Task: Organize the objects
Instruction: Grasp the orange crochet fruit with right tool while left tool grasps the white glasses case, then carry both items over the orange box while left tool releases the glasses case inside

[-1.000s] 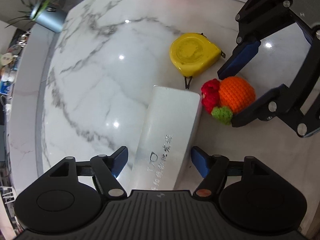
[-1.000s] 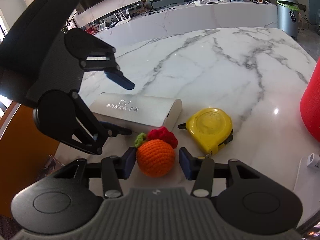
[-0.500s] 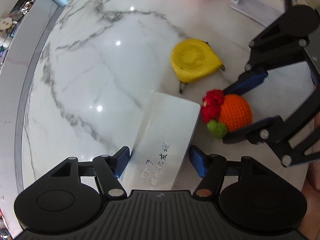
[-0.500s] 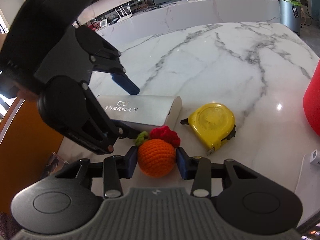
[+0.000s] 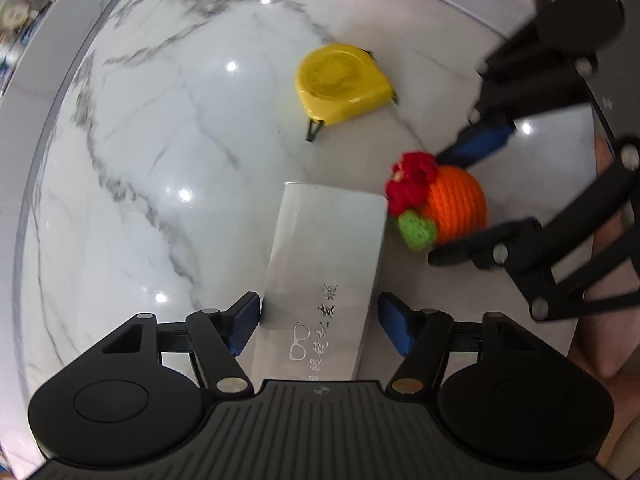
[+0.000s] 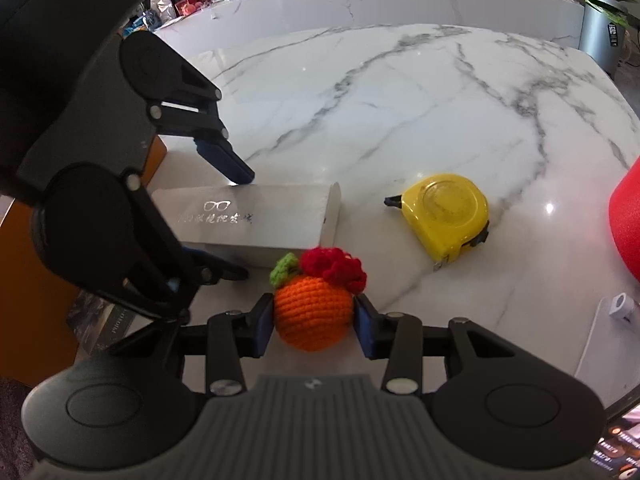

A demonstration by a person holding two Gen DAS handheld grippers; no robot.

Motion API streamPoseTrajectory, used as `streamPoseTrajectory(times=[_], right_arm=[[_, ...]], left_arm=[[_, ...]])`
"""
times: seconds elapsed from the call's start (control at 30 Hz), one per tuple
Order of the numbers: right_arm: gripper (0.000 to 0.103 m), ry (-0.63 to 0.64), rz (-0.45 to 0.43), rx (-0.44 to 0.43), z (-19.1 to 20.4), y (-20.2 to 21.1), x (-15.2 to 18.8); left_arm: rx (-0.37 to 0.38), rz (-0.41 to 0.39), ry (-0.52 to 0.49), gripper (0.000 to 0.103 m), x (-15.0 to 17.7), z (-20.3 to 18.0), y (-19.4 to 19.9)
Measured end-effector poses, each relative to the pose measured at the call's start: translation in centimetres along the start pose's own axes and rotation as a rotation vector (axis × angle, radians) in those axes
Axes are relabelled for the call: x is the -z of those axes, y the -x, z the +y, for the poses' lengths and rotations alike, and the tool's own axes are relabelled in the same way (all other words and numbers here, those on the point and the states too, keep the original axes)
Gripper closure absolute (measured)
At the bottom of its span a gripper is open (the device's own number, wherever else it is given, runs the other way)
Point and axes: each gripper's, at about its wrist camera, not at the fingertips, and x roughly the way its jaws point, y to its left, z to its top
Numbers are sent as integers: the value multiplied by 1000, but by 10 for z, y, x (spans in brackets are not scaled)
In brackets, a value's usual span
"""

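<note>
On a white marble counter (image 6: 400, 112) veined with grey, two handheld grippers are seen at work side by side. The right gripper (image 6: 314, 322) is closed on a crocheted orange (image 6: 312, 314), its blue pads pressed against both flanks of the ball, whose red flower and green leaf face away from the camera. In the left wrist view the same crocheted orange (image 5: 456, 208) is shown pinched between the right gripper's jaws, just beside the far corner of a silver glasses case (image 5: 324, 280). The left gripper (image 5: 320, 326) is set astride the near end of that case; its left pad is seen against the case's side, while a narrow gap is visible at the right pad, so the jaws are not fully clamped. The glasses case (image 6: 256, 220), printed with a spectacles emblem and Chinese characters, lies flat on the counter. A yellow tape measure (image 6: 448, 212) rests on its side a little beyond, apart from both case and orange. A red object (image 6: 626, 232) is cut off by the frame's right edge, and a grey planter (image 6: 600, 28) with a green plant is seen past the counter.
</note>
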Motion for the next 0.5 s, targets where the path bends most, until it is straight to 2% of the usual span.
streamPoseTrajectory(times=[0.13,0.27,0.5], right_arm=[[59,-13,-4,-11,-5,-1,-2],[60,7,-3,18,-1,1,-2],[60,13,-57,53,10,28,-2]], left_arm=[[-25,6,37,31,2,-5,1],[-84,-19,36,32,9,-16,10],[-137,-128,78,33,22,-20,60]])
